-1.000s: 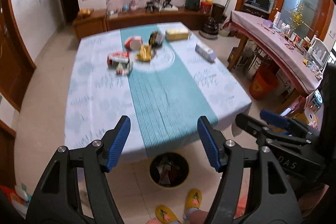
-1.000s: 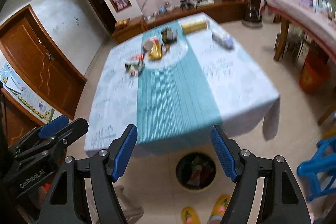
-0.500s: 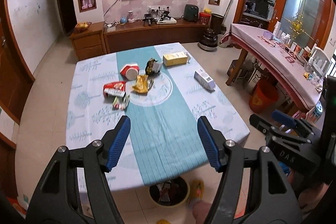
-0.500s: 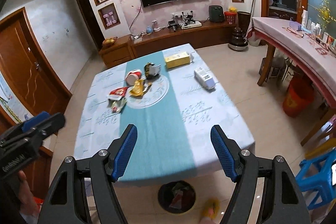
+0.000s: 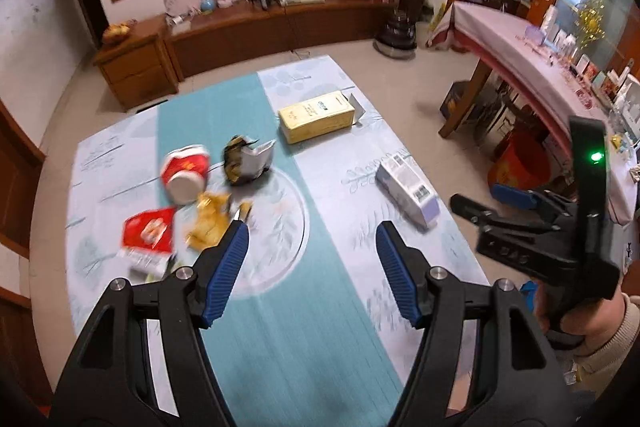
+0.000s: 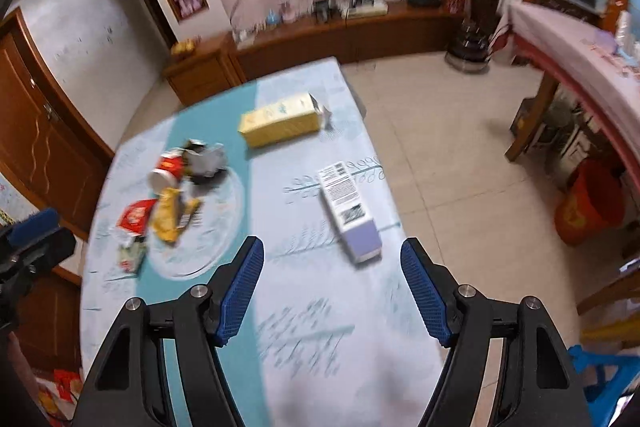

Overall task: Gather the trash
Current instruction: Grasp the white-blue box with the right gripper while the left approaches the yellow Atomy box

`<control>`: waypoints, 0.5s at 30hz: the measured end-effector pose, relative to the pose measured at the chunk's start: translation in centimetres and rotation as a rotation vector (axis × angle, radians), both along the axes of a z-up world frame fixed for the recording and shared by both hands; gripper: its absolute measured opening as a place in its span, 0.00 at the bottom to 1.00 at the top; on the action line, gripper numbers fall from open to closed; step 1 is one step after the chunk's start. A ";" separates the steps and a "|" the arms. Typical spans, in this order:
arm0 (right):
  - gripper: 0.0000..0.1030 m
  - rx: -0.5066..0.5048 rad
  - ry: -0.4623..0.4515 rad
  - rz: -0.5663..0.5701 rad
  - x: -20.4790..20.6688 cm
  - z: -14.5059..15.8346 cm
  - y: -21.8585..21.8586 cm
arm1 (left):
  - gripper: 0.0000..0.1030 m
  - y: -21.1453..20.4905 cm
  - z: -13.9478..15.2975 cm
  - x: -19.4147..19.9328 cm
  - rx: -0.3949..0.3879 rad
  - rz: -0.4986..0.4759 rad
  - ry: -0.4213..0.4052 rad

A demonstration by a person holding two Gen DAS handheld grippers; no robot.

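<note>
- Both grippers have come forward over the tabletop (image 5: 288, 327) since half a second ago, so the trash now fills much more of each view and the bin on the floor has dropped out of sight.
- Tabletop: covered by a pale printed cloth with a teal runner (image 6: 188, 383) down its middle; all the trash lies toward its far half.
- Left gripper (image 5: 312, 273): jaws spread wide with nothing between them, hovering above the runner near the tabletop's middle.
- Right gripper (image 6: 332, 291): jaws likewise spread and empty, above the right half of the tabletop.
- Yellow box (image 5: 316, 116): lying flat near the far edge, one end flap open.
- White and lilac carton (image 6: 349, 211): lying flat near the right edge (barcode face up), just ahead of the right gripper.
- Red paper cup (image 5: 186, 173): on its side, left of the runner.
- Crumpled foil bag (image 5: 247, 163): just beside the cup, on the runner.
- Red wrapper (image 5: 150, 233) and yellow wrapper (image 5: 210, 223): side by side nearer the left edge, just ahead of the left gripper's left jaw (both blurred).
</note>
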State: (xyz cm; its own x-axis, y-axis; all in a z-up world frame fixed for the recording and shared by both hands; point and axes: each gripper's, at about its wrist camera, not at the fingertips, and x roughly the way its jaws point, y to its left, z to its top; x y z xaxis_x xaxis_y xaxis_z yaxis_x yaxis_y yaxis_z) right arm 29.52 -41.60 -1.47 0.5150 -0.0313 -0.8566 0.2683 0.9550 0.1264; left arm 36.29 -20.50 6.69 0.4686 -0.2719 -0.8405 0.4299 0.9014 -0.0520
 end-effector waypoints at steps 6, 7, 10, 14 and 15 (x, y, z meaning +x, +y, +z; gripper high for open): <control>0.61 0.005 0.113 0.104 8.7 -8.4 -3.3 | 0.61 -5.4 -5.4 8.8 0.070 -0.011 0.052; 0.60 0.003 0.128 0.121 9.6 -9.7 -3.3 | 0.61 -6.1 -6.2 10.0 0.084 -0.016 0.060; 0.52 0.000 0.174 0.176 11.8 -12.9 -3.8 | 0.61 -7.7 -8.2 13.4 0.125 -0.031 0.080; 0.37 0.040 0.196 0.217 13.6 -15.5 -3.8 | 0.61 -9.8 -9.9 16.7 0.171 -0.070 0.111; 0.36 0.051 0.186 0.219 14.2 -15.8 -3.7 | 0.61 -10.3 -10.3 17.7 0.184 -0.088 0.124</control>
